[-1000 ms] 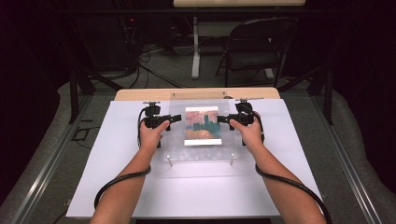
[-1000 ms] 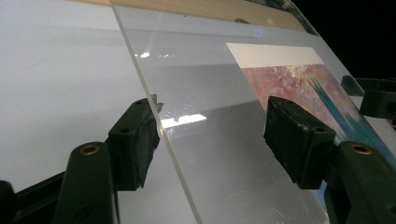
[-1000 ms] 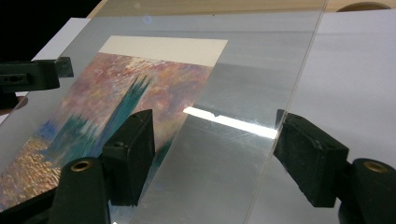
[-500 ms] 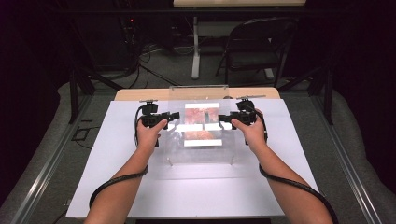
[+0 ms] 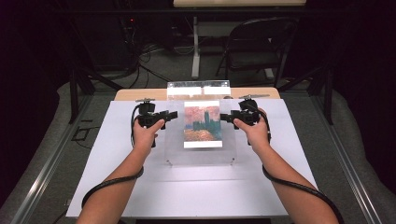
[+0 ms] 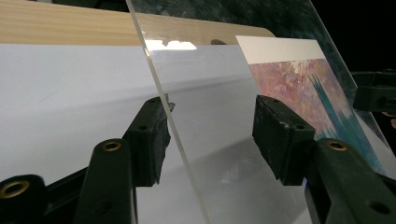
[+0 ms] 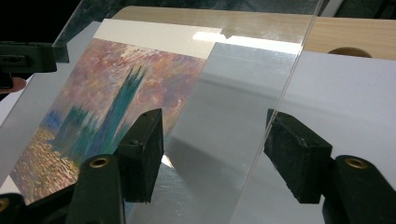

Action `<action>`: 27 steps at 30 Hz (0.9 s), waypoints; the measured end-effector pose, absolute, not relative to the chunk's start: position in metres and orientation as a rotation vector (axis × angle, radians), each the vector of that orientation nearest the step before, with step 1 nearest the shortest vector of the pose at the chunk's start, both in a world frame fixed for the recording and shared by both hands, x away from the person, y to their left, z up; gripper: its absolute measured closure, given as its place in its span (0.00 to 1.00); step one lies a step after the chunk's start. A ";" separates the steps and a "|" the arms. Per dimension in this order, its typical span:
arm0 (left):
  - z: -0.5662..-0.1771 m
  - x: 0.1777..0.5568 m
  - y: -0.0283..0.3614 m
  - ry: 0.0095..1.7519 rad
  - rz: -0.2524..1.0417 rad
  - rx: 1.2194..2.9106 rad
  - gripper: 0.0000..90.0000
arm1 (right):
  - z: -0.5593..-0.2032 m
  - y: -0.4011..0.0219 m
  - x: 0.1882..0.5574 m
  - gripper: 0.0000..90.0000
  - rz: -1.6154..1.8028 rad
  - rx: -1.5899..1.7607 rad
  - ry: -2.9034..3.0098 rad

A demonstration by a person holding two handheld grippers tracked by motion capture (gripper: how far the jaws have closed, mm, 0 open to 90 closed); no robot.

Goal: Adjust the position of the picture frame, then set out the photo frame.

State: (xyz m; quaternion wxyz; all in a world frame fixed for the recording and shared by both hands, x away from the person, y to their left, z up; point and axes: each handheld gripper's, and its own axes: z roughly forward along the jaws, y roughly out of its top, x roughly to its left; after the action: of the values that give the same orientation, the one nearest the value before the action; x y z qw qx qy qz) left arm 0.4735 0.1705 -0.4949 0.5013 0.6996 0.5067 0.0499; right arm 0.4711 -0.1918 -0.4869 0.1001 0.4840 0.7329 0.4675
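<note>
Left claw (image 6: 210,128) first: its jaws have just been closing with the clear sheet (image 6: 205,140) between them, one pad at its edge and the other off it, so no clamp yet. Right claw (image 7: 215,140) likewise, released but closing in. We see the sheet tilted up over the white table (image 5: 187,191), print (image 5: 202,123) inside. We judge it stiff, light, slick and scratch-prone; grip the bare side margins. High view gives the tilt, claw views give the pad gaps. Beyond, a chair (image 5: 259,46).

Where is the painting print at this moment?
In the high view, the painting print sits at the table's centre, inside the tilted clear acrylic sheet, between the left gripper and the right gripper.
</note>
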 end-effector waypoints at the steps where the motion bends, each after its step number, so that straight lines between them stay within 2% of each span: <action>1: -0.494 0.473 0.171 1.224 0.122 1.691 0.51 | -0.487 -0.192 0.471 0.42 1.382 1.431 2.166; 27: -0.475 0.450 0.178 1.154 0.127 1.667 0.62 | -0.466 -0.198 0.445 0.50 1.375 1.329 2.171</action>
State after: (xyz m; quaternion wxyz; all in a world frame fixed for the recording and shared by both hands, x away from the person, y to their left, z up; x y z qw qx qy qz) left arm 0.4502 0.1776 -0.4751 0.5270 0.6975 0.4827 0.0530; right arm 0.4451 -0.1978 -0.4657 0.1239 0.4559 0.7445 0.4717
